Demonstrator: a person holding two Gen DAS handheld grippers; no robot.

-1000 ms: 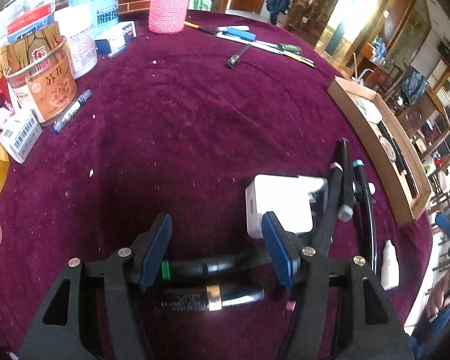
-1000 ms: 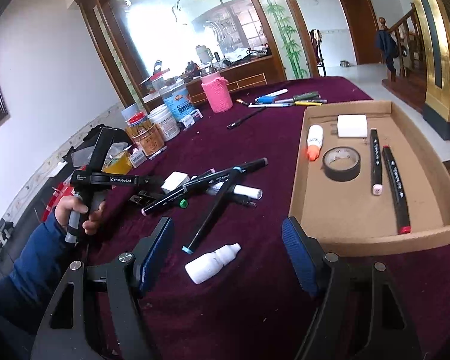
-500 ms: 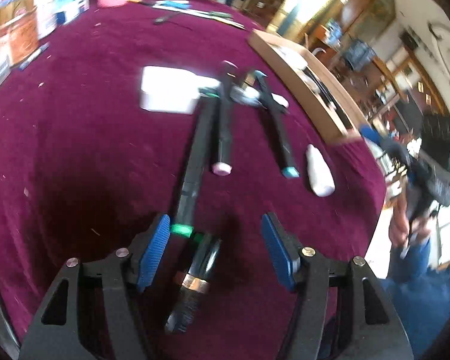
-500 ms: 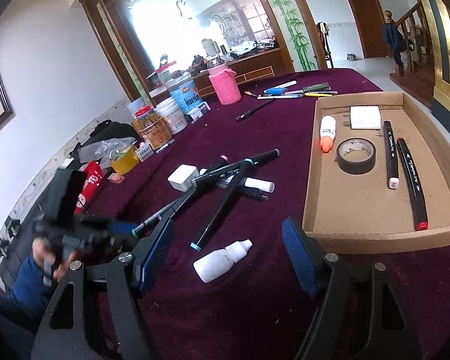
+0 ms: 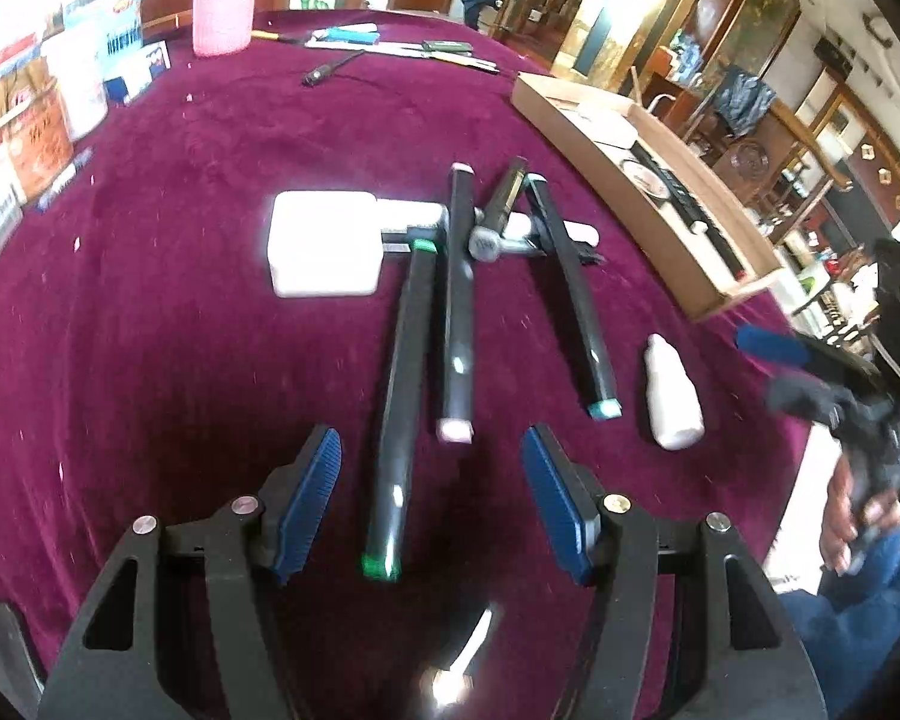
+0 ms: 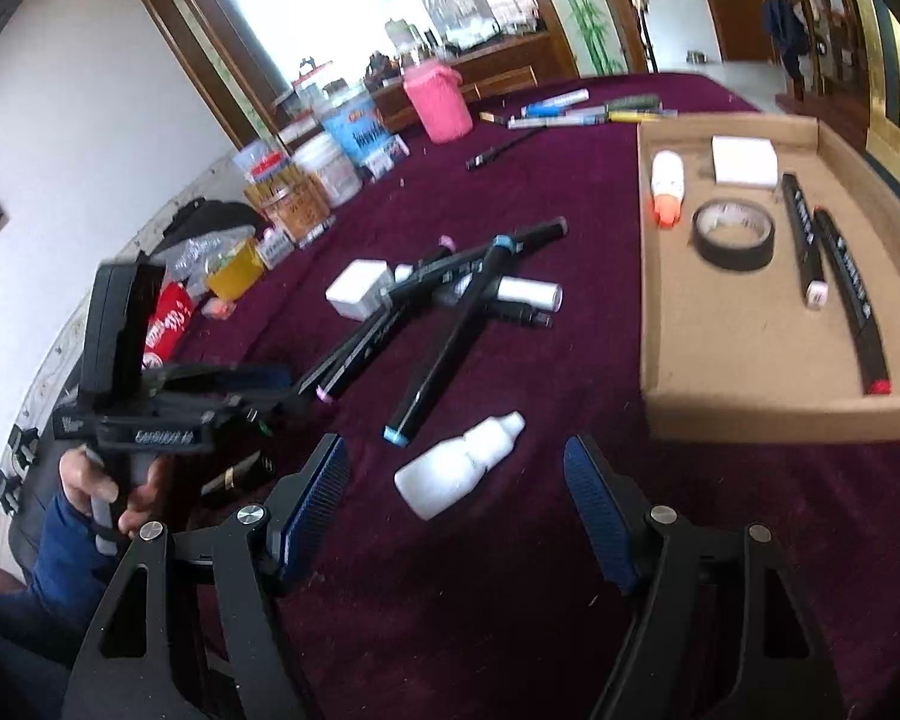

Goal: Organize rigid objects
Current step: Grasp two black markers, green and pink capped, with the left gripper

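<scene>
Looking down from the left wrist camera, the left gripper (image 5: 432,495) stands with its ribbed blue pads apart and nothing pressed between them. A long black marker with a green cap (image 5: 399,414) lies on the plush maroon tablecloth (image 5: 180,312), its near end reaching into the gap at 6 o'clock without touching either pad. Just beside it lies a second black marker with a pink end (image 5: 459,312), and at 3 o'clock of that a teal-tipped marker (image 5: 573,294). A rounded white plastic block (image 5: 327,252) sits at 11 o'clock of the markers. A small white dropper bottle (image 5: 672,396) lies at 3 o'clock, apart from the rest. The shallow cardboard tray (image 5: 618,192) runs along the cloth at 2 o'clock.

From the right wrist camera, the right gripper (image 6: 456,507) also holds its blue pads wide, clamped on nothing. The dropper bottle (image 6: 459,465), smooth and tapered, lies on the cloth between and just beyond the fingertips at 12 o'clock. The tray's (image 6: 744,414) brown wall stands at 2 o'clock; inside lie a black tape roll (image 6: 732,237), an orange-capped bottle (image 6: 668,186), a white block (image 6: 744,161) and two black markers (image 6: 804,240). The left gripper (image 6: 258,384) is at 9 o'clock, held in a hand (image 6: 108,480).
</scene>
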